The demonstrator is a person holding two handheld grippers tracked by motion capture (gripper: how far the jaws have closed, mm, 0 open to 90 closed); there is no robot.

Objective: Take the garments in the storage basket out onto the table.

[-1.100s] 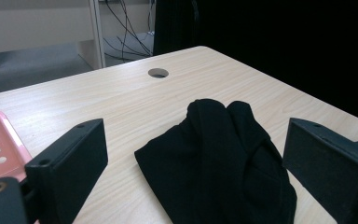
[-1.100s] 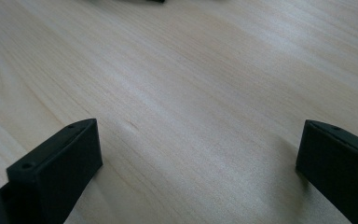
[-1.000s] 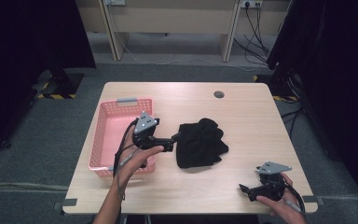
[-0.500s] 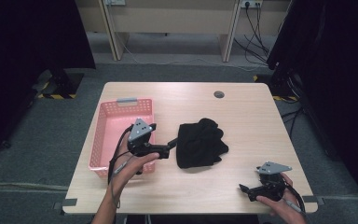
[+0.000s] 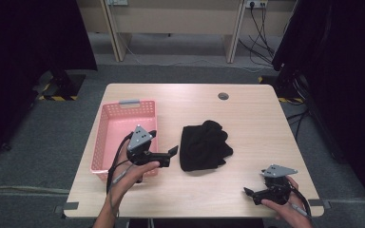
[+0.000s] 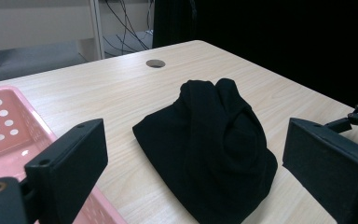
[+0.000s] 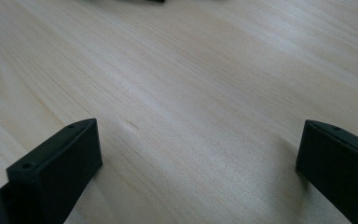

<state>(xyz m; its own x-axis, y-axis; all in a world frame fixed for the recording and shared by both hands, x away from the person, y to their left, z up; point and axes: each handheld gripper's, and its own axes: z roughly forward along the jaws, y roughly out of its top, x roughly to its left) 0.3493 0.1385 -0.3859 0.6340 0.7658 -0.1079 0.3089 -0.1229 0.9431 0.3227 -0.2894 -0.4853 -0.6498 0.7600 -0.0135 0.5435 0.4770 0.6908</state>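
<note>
The left gripper (image 5: pixel 173 151) hovers with jaws spread wide and empty, aimed at the one black garment (image 5: pixel 203 145) bundled mid-tabletop, apparently lining up a grab. One pink basket (image 5: pixel 105 133) waits along the left edge, likely its destination. The right gripper (image 5: pixel 248 192), jaws also apart, idles near the front right corner.

No legible text, label, brand, number or sign appears in any view. The pale wooden table (image 5: pixel 247 123), the pink perforated plastic basket (image 5: pixel 105 128) and the crumpled black cloth (image 5: pixel 203 146) carry no markings. Yellow-black hazard striping (image 5: pixel 57 98) on the floor bears no lettering.
</note>
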